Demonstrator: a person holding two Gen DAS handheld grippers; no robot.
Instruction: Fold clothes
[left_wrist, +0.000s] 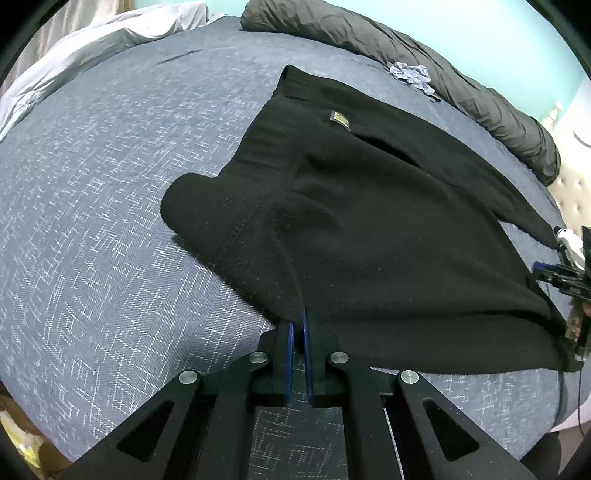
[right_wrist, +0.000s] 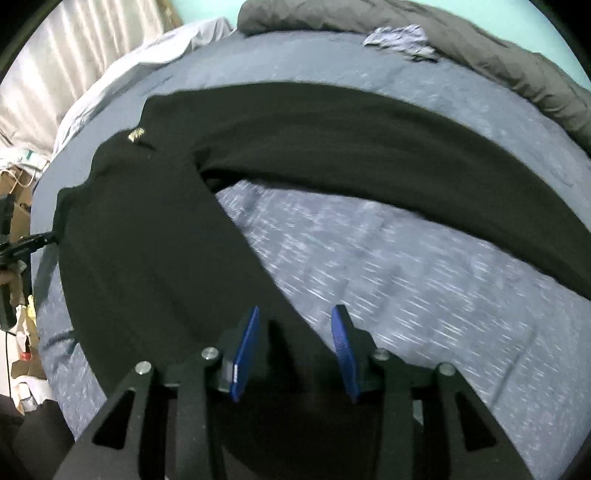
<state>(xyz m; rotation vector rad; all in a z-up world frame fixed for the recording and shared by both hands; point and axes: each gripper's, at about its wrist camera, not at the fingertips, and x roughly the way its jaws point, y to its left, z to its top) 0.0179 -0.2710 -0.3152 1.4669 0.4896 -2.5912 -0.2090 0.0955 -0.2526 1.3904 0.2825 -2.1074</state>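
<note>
Blue bedspread (left_wrist: 110, 221) – black trousers (left_wrist: 351, 221) pinched by left hand-held gripper (left_wrist: 298, 325).

No readable text anywhere in either view.

The only candidate is a small gold-coloured label (left_wrist: 340, 119) sewn on the black trousers (left_wrist: 369, 221), sitting upper middle in the left wrist view. It shows up as a shiny woven patch, but whatever is on it is too small to make out. In the right wrist view the same label (right_wrist: 136, 135) lies upper left on the trousers (right_wrist: 147, 240), smeared by blur, nothing legible there either. No numbers, brand names or signs can be read on anything else in view.
</note>
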